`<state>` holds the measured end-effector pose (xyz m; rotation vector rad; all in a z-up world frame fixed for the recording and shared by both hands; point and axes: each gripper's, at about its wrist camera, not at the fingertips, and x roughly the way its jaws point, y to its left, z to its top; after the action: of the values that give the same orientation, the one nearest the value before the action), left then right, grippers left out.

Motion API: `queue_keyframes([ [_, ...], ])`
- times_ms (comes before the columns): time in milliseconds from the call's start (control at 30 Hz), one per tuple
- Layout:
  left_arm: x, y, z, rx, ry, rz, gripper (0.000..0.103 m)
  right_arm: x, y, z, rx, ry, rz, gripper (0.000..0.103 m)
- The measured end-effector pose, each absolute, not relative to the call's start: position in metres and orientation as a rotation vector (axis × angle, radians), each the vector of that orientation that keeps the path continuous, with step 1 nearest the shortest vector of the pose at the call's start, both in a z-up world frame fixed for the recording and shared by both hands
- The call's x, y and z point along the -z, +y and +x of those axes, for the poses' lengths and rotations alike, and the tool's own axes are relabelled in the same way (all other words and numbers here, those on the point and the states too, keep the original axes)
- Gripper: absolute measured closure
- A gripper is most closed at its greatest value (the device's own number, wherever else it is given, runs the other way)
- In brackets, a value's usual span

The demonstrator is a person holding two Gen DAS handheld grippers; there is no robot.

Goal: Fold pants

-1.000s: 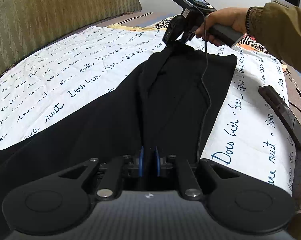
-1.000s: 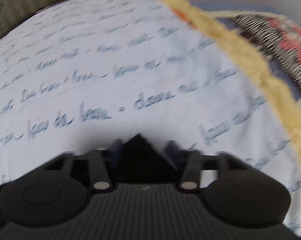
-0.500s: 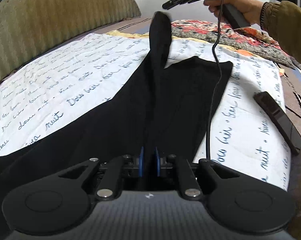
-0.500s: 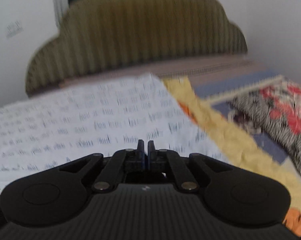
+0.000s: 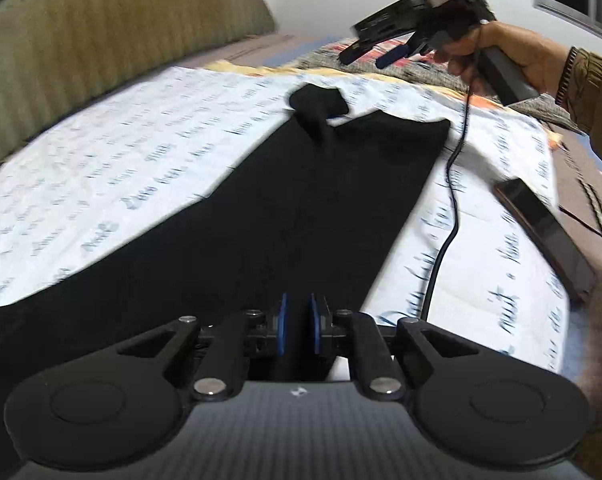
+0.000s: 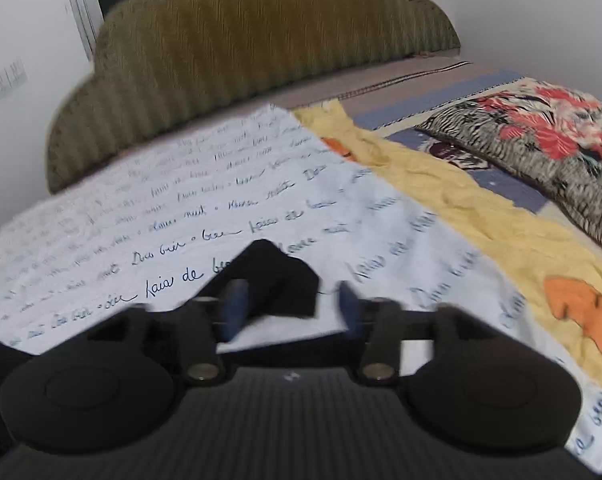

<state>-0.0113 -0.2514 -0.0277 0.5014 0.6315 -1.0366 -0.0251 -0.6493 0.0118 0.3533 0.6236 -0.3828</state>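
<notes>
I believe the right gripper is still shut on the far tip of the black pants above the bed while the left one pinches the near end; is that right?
Not quite. The right gripper is open: the right wrist view shows its blue pads spread apart, with the pants tip lying released on the white sheet below. The left wrist view confirms the cloth has dropped. The left gripper does pinch the near end.

A bed (image 5: 241,46) under a white script-printed sheet (image 5: 113,152) — black pants (image 5: 285,216), a dark phone (image 5: 545,232) and a floral pillow (image 6: 541,148) on it.
</notes>
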Motion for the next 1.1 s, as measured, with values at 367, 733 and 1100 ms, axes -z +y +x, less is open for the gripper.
queue_keyframes([
  [367, 0.020, -0.234, -0.003, 0.973, 0.628, 0.502, 0.090, 0.026, -0.645, 0.091, 0.555, 0.898, 0.227, 0.028],
  [733, 0.017, -0.228, 0.004, 0.965, 0.646, 0.462, 0.090, -0.011, -0.672, -0.006, 0.467, 0.735, 0.416, 0.094],
  [1100, 0.004, -0.208, 0.010, 0.938, 0.660, 0.416, 0.090, 0.017, -0.687, -0.134, 0.542, 0.647, 0.612, 0.094],
])
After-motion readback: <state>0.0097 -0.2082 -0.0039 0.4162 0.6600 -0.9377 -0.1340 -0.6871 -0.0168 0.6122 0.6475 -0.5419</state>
